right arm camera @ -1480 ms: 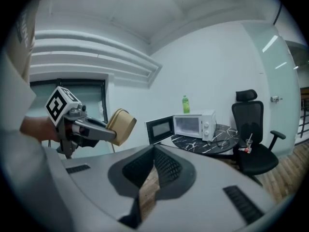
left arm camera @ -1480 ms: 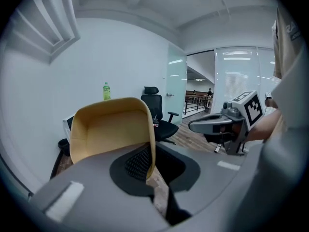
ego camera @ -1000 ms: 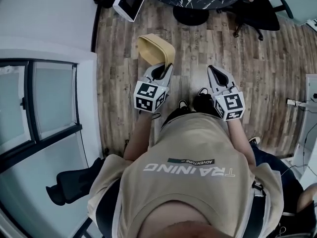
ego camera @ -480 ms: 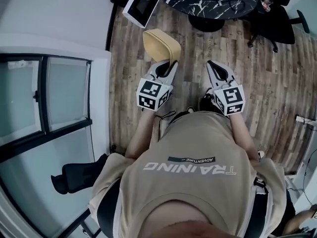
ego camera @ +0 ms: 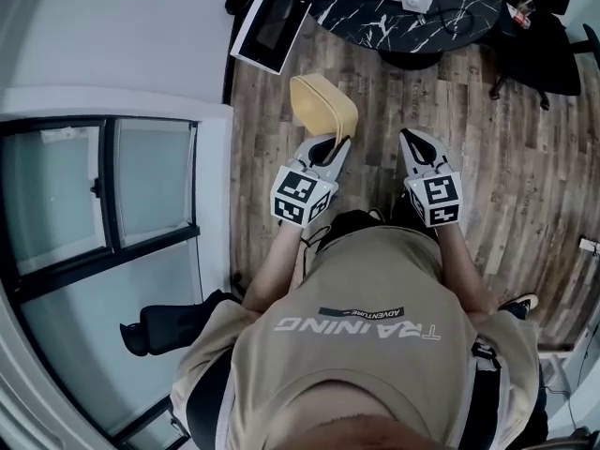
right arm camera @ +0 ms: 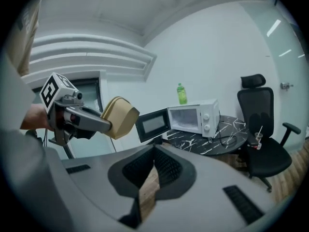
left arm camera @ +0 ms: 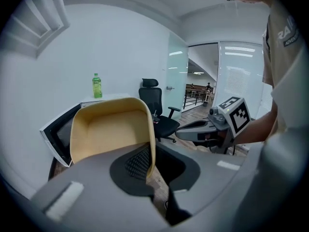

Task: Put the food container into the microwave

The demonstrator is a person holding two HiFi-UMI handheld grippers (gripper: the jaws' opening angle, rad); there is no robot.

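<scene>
**Left gripper**: pinched on 1 side wall of the tan, round-cornered plastic food container, with 1 pad on each face of the thin wall near the rim. The container juts ahead of the gripper, tipped so that its open side faces the gripper camera. No contents are visible. It hangs in the air over the wood-plank floor, well apart from the microwave.

**Right gripper**: jaws pressed together at the tips, nothing between them. It is held beside the left gripper.

**Ahead:** the white microwave oven stands on the round black marble-pattern counter. Its dark-windowed door is swung open on the side nearer the container. A green plastic bottle stands on top of the oven. A black office chair is near the counter.

**Probable faults**

1. Slip or pivot. Cause: the whole container hangs from 1 pinch point on a thin wall, so a quick swing could twist it out of the pads.
2. Door strike. Cause: the open door lies between the container and the cavity, so a direct approach could knock the container against the door edge.
3. Rim catching the cavity frame. Cause: the container entering while tipped. Level it first.
4. Bottle toppling. Cause: any bump to the oven.
</scene>
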